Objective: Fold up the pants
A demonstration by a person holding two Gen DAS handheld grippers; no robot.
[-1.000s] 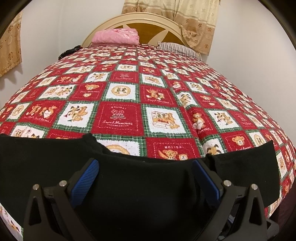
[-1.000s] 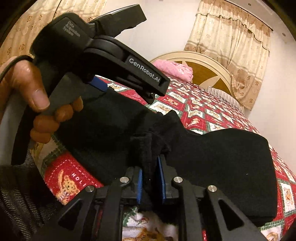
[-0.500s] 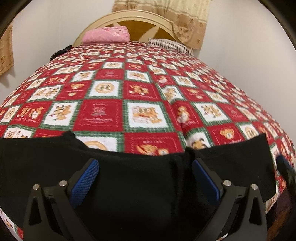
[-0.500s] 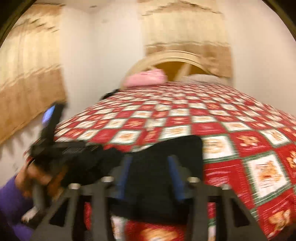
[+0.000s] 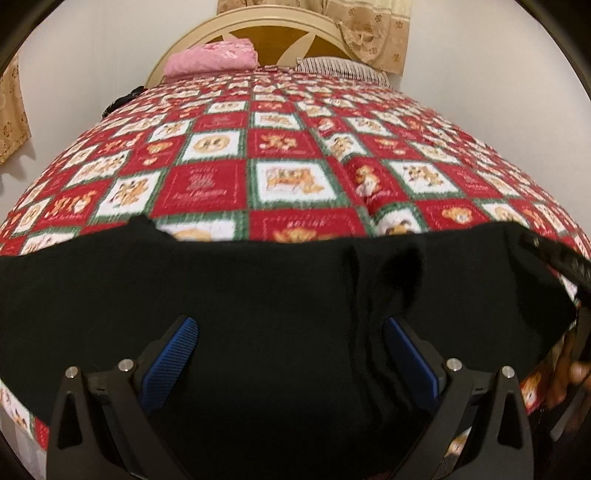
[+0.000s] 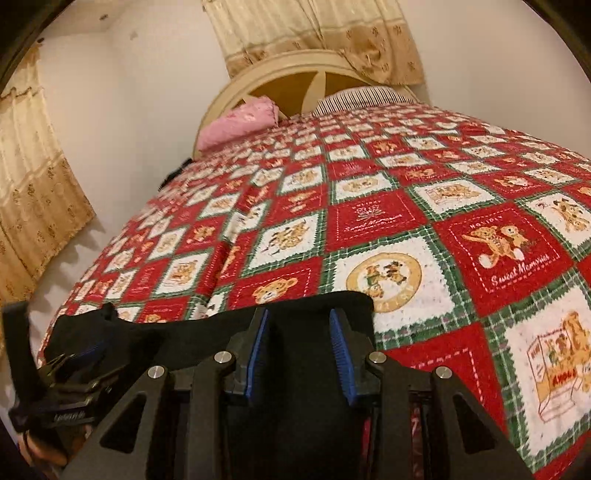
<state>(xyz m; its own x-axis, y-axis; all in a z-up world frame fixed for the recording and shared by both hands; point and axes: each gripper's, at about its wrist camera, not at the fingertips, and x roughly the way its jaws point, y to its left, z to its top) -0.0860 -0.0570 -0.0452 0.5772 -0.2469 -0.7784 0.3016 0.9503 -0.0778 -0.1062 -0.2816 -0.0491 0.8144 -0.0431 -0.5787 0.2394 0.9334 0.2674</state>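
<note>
1. Left wrist view: black pants (image 5: pixel 277 295), soft matte knit, lie flat in a wide band across the near edge of the bed; a shallow vertical crease runs right of centre.
2. Left gripper (image 5: pixel 291 343): jaws wide apart, ribbed blue pads (image 5: pixel 177 350) on black angular fingers w/ silver bolt heads; fabric lies beneath and between the pads, nothing pinched.
3. Quilt (image 5: pixel 295 147): red/white squares w/ green borders, teddy-bear prints. Far end: folded pink blanket (image 5: pixel 212 59), striped pillow (image 5: pixel 340 68), arched cream headboard (image 5: pixel 258 18). At the right edge part of the right gripper and some fingers show, blurred.
4. Right wrist view: right gripper (image 6: pixel 301 332), jaws partly open, over the pants' (image 6: pixel 207 332) right end; ribbed blue pads (image 6: pixel 255 354) straddle the cloth w/out pressing it. The square corner of the pants lies flat on the quilt (image 6: pixel 406 221).
5. Lower left: left gripper (image 6: pixel 66 387), black, over the pants' other end. Beige patterned curtains (image 6: pixel 33 206) hang at left and behind the headboard (image 6: pixel 295 70).
</note>
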